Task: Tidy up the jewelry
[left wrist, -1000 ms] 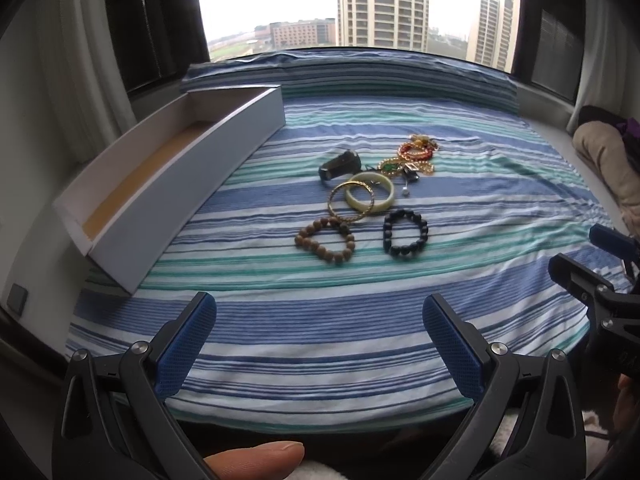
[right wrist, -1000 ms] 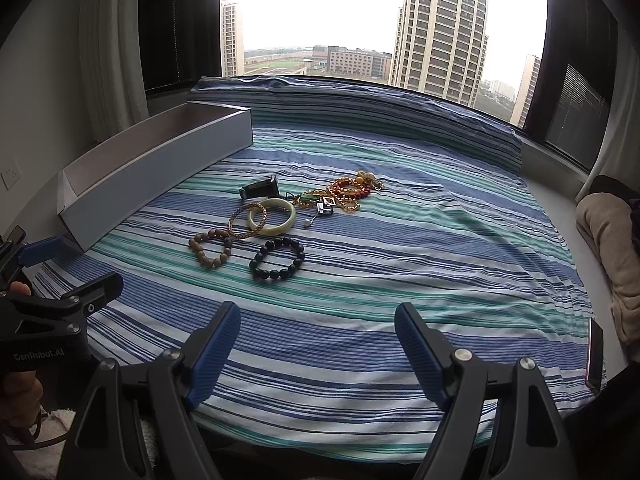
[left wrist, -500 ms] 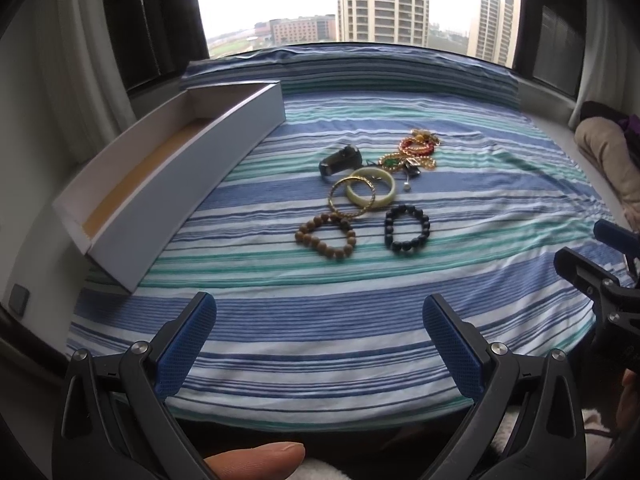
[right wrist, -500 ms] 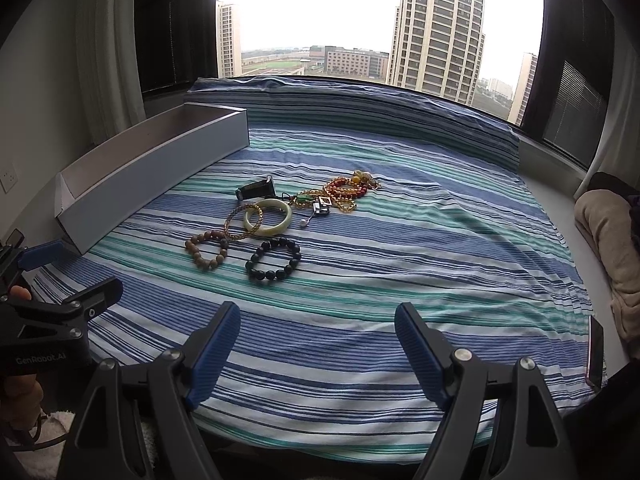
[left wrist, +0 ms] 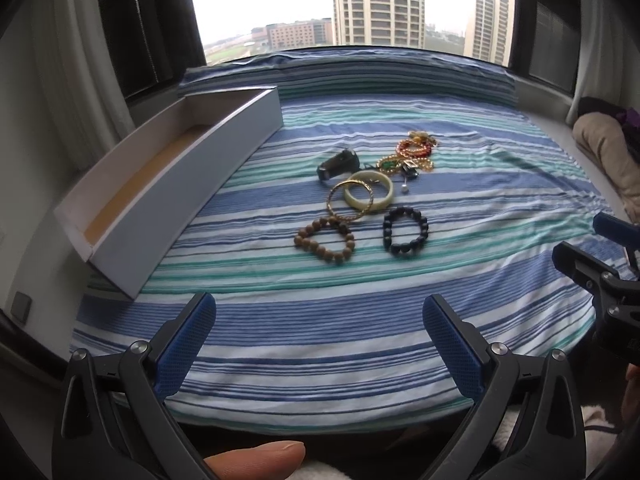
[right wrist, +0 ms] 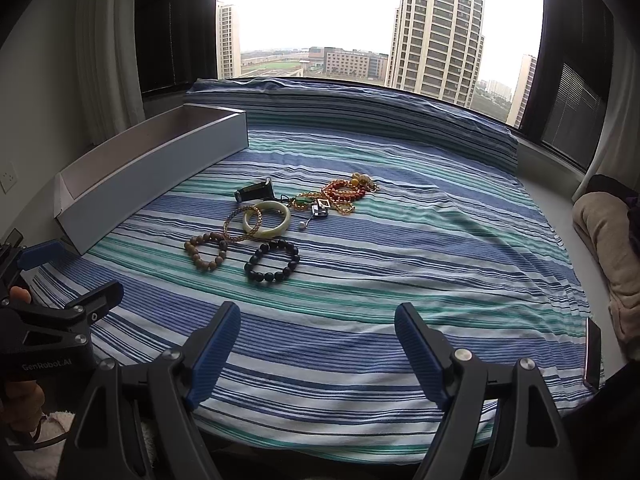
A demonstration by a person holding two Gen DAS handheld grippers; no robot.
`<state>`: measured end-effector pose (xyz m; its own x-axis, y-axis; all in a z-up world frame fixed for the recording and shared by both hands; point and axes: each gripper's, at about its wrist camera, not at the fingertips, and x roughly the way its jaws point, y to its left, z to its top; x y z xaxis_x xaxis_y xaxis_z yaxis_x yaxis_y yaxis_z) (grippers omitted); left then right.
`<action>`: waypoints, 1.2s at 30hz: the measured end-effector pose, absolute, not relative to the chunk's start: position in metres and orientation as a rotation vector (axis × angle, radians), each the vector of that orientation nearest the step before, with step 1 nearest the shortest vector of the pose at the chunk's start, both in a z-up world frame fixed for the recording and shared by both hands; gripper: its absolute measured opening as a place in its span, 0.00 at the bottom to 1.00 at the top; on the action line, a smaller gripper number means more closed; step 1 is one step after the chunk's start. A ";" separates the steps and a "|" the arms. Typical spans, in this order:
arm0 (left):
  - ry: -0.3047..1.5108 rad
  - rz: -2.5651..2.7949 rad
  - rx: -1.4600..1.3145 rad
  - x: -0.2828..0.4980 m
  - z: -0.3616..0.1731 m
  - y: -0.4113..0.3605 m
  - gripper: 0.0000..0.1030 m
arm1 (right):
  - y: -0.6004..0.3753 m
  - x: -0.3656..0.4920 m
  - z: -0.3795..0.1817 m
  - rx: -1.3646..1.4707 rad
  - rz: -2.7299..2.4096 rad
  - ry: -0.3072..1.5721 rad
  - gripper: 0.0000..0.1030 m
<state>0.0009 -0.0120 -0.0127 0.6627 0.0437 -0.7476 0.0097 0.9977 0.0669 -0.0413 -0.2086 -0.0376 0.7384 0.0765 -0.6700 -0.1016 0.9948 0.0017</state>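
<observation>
Left claw (left wrist: 318, 322) spread wide, pinching nothing, hovering over the near edge of the striped bedspread (left wrist: 360, 344). Right claw (right wrist: 318, 330) likewise spread wide and empty, held just beside the left one, over the same near edge.

Straight ahead of both claws, well apart from the fingertips: a cluster of jewelry lying on the bedspread. Nearest, a brown wooden bead bracelet (left wrist: 325, 239) and, just to its right, a dark bead bracelet (left wrist: 405, 231), the two close but not touching. Just beyond them, a thin gold bangle (left wrist: 350, 201) overlapping a pale green bangle (left wrist: 369, 193). Farther still, a small dark object (left wrist: 337, 165), too unclear to name, and to its right a tangle of gold and red bead chains (left wrist: 412, 152) with a small pearl (left wrist: 405, 189) at its near edge.

Ahead and to the left of the left claw, a long open white box (left wrist: 192, 176), lying at an angle on the bedspread, nothing visible inside. Beyond everything, a wide window (right wrist: 360, 20) with tall buildings outside.
</observation>
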 end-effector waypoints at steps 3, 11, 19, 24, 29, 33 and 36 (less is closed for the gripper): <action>0.847 0.008 0.057 0.002 -0.013 -0.011 1.00 | -0.209 -0.040 -0.038 -0.035 0.098 0.737 0.79; 0.866 -0.025 0.038 0.003 -0.015 -0.011 1.00 | -0.210 -0.040 -0.039 -0.036 0.101 0.739 0.79; 0.864 -0.025 0.050 0.001 -0.014 -0.011 1.00 | -0.210 -0.041 -0.041 -0.032 0.102 0.744 0.79; 0.856 -0.021 0.049 0.000 -0.012 -0.011 1.00 | -0.210 -0.040 -0.042 -0.030 0.102 0.749 0.79; 0.871 -0.001 0.041 0.002 -0.015 -0.007 1.00 | -0.209 -0.040 -0.042 -0.033 0.095 0.744 0.79; 0.871 0.012 0.036 0.003 -0.016 -0.005 1.00 | -0.208 -0.039 -0.042 -0.032 0.098 0.747 0.79; 0.870 0.010 0.036 0.002 -0.016 -0.004 1.00 | -0.207 -0.039 -0.042 -0.031 0.101 0.749 0.79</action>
